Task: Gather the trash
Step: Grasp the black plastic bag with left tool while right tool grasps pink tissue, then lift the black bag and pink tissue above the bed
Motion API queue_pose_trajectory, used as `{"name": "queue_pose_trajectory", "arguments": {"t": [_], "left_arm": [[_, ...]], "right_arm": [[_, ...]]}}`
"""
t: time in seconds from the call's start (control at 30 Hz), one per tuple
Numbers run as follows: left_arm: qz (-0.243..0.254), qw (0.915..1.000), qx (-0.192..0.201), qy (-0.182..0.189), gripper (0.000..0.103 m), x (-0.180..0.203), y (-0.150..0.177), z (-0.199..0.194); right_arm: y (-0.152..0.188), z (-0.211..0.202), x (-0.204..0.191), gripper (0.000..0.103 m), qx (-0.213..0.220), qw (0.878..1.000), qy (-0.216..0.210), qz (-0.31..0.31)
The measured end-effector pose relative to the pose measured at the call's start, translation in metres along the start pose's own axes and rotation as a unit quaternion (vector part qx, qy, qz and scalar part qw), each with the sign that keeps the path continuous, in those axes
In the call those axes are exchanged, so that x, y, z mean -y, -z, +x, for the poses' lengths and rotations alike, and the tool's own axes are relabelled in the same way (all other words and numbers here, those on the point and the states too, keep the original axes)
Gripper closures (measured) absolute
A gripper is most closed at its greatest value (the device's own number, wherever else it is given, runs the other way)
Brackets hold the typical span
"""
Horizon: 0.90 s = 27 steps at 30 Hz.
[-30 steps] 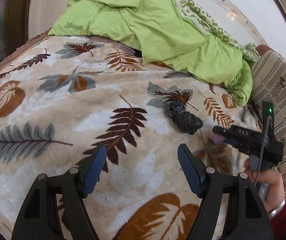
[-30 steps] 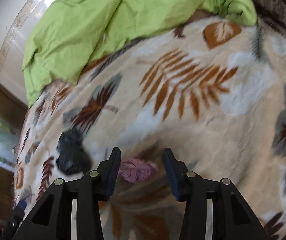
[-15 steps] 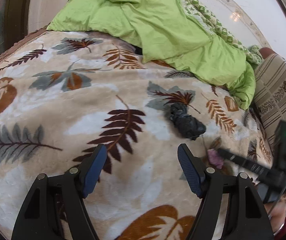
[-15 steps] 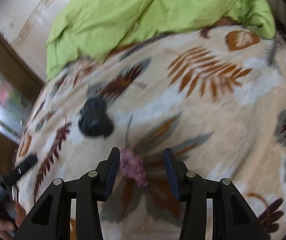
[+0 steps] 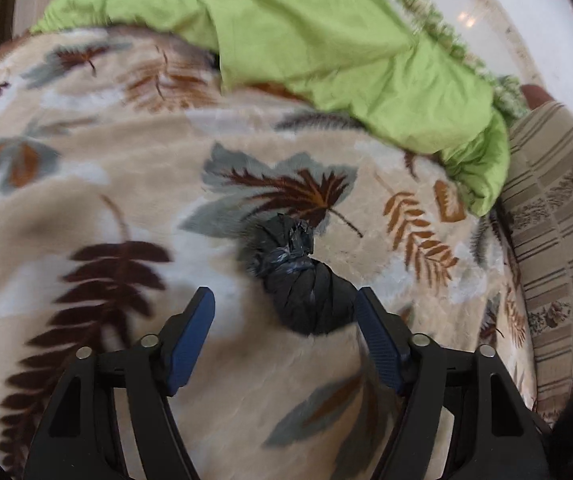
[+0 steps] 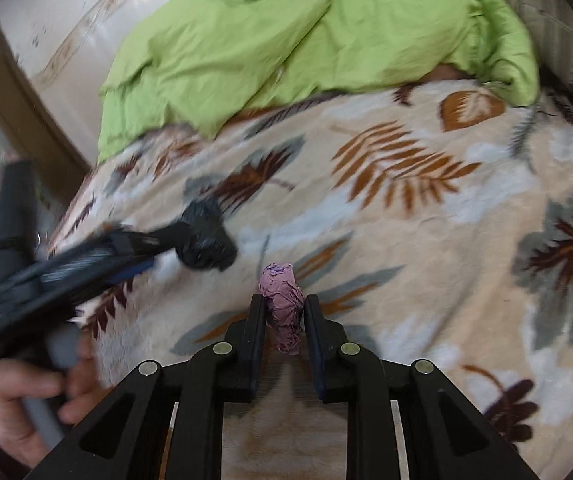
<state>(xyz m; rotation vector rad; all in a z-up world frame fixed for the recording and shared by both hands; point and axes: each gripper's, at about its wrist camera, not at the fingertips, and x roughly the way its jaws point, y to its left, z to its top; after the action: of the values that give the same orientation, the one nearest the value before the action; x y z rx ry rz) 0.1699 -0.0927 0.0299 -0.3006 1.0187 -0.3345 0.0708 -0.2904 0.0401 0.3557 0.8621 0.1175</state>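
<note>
Right claw (image 6: 285, 312) has just been closed on the pink wad (image 6: 284, 306). Left claw (image 5: 285, 312), half open and narrowing, is brought around the black bag (image 5: 300, 280), ungripped; both pieces are nearly collected.

Plush leaf-print blanket (image 5: 134, 160); crinkly glossy black plastic bag (image 5: 306, 292); crumpled pink paper (image 6: 284, 304).

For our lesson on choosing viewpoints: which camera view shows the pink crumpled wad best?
The right wrist view: the pink crumpled wad sits sharp and central, pinched in the right claw, whose jaws have just been closing on it. The left wrist view does not show it at all.
</note>
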Motion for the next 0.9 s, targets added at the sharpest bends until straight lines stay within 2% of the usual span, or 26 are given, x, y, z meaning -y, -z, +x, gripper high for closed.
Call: {"name": "queue_pose_trajectory", "arguments": {"t": [0.07,0.1,0.13,0.33,0.47,0.57,0.77,0.9], "left_arm": [[-0.012,0.9996,-0.013,0.022,0.043,0.002,-0.003,0.015],[-0.011,0.9996,-0.008,0.024,0.055,0.004,-0.003,0.017],[-0.004,0.9996,-0.003,0.027,0.058,0.007,-0.003,0.018],[0.022,0.9993,0.023,0.018,0.062,0.016,0.013,-0.003],[0.051,0.9976,0.045,0.012,0.062,0.021,0.031,-0.045],[0.081,0.9946,0.065,0.007,0.062,0.028,0.052,-0.084],[0.15,0.9838,0.097,0.006,0.062,0.049,0.116,-0.162],[0.17,0.9796,0.106,0.012,0.062,0.056,0.156,-0.2]], "right_arm": [[-0.003,-0.007,0.004,0.083,0.01,1.0,0.004,0.008],[-0.004,-0.011,0.006,0.083,0.015,1.0,0.007,0.01],[-0.005,-0.012,0.007,0.083,0.018,1.0,0.008,0.011],[-0.007,-0.031,0.015,0.083,0.034,0.999,0.009,0.029],[0.0,-0.053,0.011,0.083,0.053,0.998,0.004,0.033],[0.017,-0.076,0.007,0.083,0.062,0.997,-0.006,0.037],[0.069,-0.129,-0.011,0.083,0.079,0.996,-0.022,0.034],[0.103,-0.166,-0.024,0.083,0.084,0.996,-0.022,0.018]]}}
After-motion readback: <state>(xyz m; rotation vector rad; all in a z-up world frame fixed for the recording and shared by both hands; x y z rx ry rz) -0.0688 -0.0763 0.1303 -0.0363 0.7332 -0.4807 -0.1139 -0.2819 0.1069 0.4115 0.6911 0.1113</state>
